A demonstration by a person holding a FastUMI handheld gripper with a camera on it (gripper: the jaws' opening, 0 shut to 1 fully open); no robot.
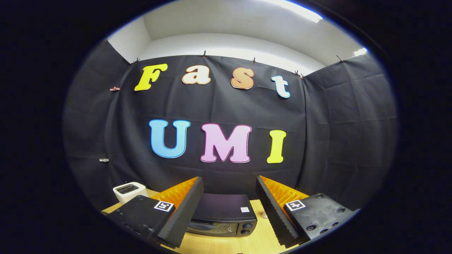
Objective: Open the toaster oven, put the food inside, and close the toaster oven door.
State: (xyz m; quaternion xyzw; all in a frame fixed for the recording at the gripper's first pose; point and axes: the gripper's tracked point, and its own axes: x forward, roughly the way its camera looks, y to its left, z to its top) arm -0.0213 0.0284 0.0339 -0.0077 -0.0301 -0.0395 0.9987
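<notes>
Gripper view.

Gripper (229, 208): held high above the worktop, looking forward and slightly down; its two fingers stand wide apart with nothing between them. The height and spread suit an approach or a withdrawal; the view does not settle which.

Toaster oven (223, 218): dark, boxy, seen from above and in front, framed in the gap between the fingers and some way beyond them. Two round knobs sit at the right of its front. The door appears to lie flush against the front, so it looks closed, though the lower front is partly hidden by the left finger. Whether any food is inside cannot be told. A closed door fits both an oven yet to be loaded and one already loaded and shut.

Worktop (254, 241): pale wood, carrying the oven.

White slot toaster (129, 191): at the far left of the worktop, beyond the left finger, well apart from the oven, near the cloth wall.
</notes>
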